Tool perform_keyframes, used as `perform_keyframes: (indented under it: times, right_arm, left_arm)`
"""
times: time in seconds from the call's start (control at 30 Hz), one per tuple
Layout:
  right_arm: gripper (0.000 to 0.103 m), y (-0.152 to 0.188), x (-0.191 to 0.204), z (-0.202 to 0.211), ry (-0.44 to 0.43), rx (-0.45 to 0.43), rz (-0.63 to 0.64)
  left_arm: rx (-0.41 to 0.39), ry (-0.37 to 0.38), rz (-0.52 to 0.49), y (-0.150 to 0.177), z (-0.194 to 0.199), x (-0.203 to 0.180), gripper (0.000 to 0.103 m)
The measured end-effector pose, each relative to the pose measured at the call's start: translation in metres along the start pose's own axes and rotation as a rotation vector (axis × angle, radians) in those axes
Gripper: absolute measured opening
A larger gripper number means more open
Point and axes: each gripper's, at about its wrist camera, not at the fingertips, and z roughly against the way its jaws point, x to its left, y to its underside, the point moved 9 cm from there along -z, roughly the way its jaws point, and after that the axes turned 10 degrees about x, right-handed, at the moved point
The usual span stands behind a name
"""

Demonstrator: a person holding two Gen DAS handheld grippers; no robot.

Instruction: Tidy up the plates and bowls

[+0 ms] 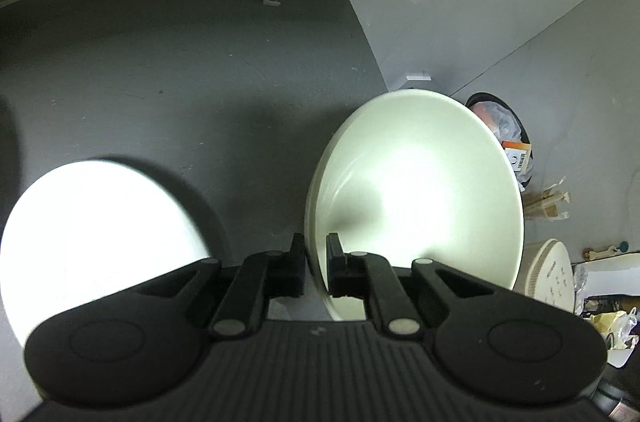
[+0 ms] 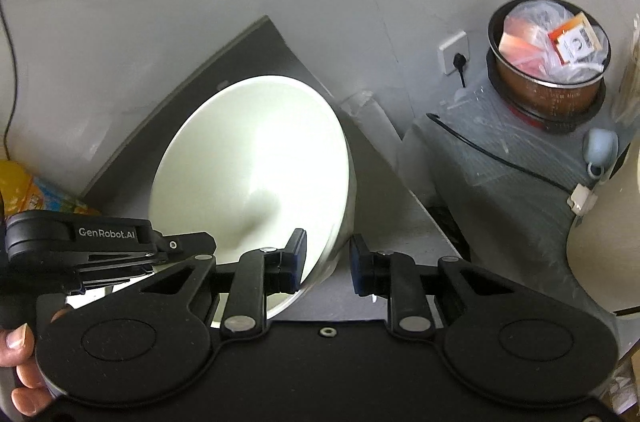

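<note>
Only the left wrist view shows the plate [image 1: 96,234] beside the left gripper [image 1: 316,254], clamped on the tilted bowl's [image 1: 420,190] rim at the table's [image 1: 200,82] right edge, while the right gripper [image 2: 328,254] straddles that bowl's [image 2: 256,166] rim, jaws apart.

A: Item, white plate [image 1: 96,230]: lower part hidden behind the left gripper [image 1: 316,262]; surface overexposed, no detail.

B: Item, person's hand [image 2: 20,362]: cut by the frame edge. Orange packet [image 2: 576,40] print: too small to read.

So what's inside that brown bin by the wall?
The brown bin holds a clear plastic bag with red-orange wrappers and an orange-white packet on top. Anything deeper is covered.
</note>
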Motion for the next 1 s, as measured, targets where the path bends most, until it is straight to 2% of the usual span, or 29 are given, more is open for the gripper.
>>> perform_keyframes:
  times: [0.23,1.0]
  right_arm:
    - [0.023,0.006,0.015,0.023,-0.022,-0.039,0.034]
    - [0.023,0.048,0.051,0.082,-0.038,-0.102,0.127]
  left_arm:
    - [-0.05,0.0,-0.011,0.011,0.031,0.002,0.009]
    - [-0.121,0.033,-0.026,0.064,0.094,0.016,0.009]
